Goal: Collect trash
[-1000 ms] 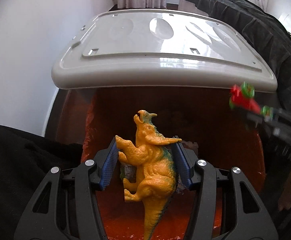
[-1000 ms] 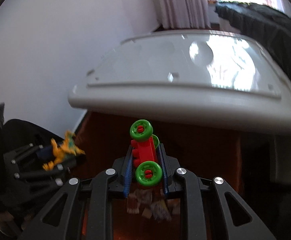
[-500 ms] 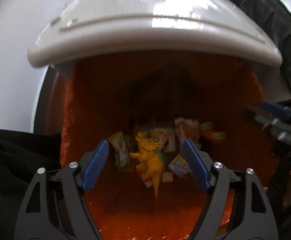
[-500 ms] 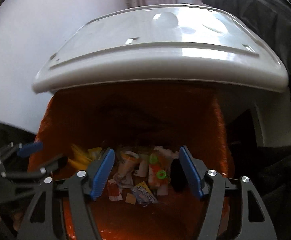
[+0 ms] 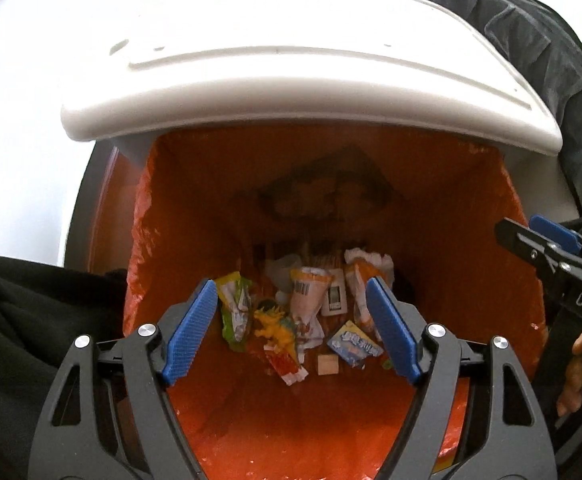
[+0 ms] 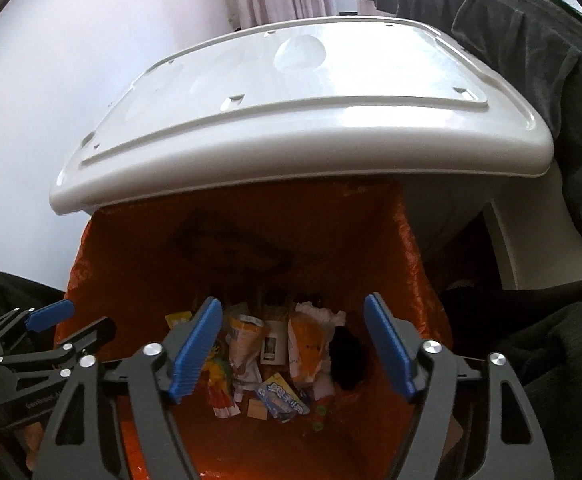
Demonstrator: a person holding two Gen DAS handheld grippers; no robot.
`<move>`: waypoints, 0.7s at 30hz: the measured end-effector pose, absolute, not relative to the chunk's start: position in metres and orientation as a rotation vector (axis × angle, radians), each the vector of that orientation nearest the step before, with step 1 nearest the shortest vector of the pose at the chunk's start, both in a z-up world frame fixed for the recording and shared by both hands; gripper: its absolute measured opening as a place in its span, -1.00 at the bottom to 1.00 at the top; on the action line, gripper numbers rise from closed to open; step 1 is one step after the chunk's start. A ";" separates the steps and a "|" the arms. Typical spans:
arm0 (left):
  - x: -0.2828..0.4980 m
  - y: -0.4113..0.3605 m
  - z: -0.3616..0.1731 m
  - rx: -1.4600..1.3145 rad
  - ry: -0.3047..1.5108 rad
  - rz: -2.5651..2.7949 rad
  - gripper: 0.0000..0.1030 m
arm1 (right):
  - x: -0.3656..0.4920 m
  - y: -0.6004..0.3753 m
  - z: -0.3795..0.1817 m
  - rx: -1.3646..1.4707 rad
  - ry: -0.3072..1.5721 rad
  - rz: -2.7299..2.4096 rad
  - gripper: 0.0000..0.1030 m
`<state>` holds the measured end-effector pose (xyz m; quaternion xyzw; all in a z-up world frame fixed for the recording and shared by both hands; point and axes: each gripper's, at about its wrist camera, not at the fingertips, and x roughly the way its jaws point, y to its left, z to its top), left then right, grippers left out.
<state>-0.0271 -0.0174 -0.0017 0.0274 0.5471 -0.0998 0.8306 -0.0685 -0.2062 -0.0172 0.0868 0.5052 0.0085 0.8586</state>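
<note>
Left wrist view: the left claw point(image 5: 291, 328) is gaping wide and empty over the orange-lined bin point(image 5: 471, 240); the yellow dinosaur point(image 5: 275, 326) is lying among wrappers at the bottom.
Right wrist view: the right claw point(image 6: 293, 346) is spreading wide, holding nothing, above the same trash; the white lid point(image 6: 291, 120) is standing raised.

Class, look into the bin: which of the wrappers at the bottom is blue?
The small blue packet with white lettering, lying beside a tan cube. The other wrappers are orange and white or yellow-green.

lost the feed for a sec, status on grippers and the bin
Left gripper open, empty. Right gripper open, empty. Yellow dinosaur lying among wrappers at the bottom of the orange-lined bin. Lid up, nothing blocking.
</note>
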 end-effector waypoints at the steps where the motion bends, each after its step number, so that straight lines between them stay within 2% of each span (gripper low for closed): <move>1: -0.025 -0.017 0.001 0.055 1.152 -0.213 0.46 | -0.067 -0.208 -0.011 0.182 1.045 0.011 0.54; 5: -0.006 -0.016 0.021 0.033 1.092 -0.221 0.46 | -0.048 -0.216 0.022 0.163 0.957 -0.011 0.86; 6: 0.000 -0.016 0.028 0.027 1.072 -0.219 0.46 | -0.042 -0.219 0.031 0.155 0.934 -0.014 0.88; 7: 0.010 -0.015 0.037 0.020 1.044 -0.216 0.47 | -0.031 -0.222 0.044 0.136 0.901 -0.031 0.89; 8: 0.018 -0.015 0.044 0.016 1.025 -0.214 0.58 | -0.023 -0.225 0.053 0.120 0.879 -0.045 0.89; 11: 0.039 -0.015 0.069 0.014 0.938 -0.195 0.73 | 0.010 -0.230 0.082 0.054 0.808 -0.103 0.89; 16: 0.076 -0.027 0.105 0.065 0.798 -0.185 0.78 | 0.066 -0.222 0.106 -0.113 0.697 -0.245 0.89; 21: 0.105 -0.038 0.112 0.074 0.728 -0.222 0.78 | 0.084 -0.219 0.096 -0.181 0.653 -0.350 0.89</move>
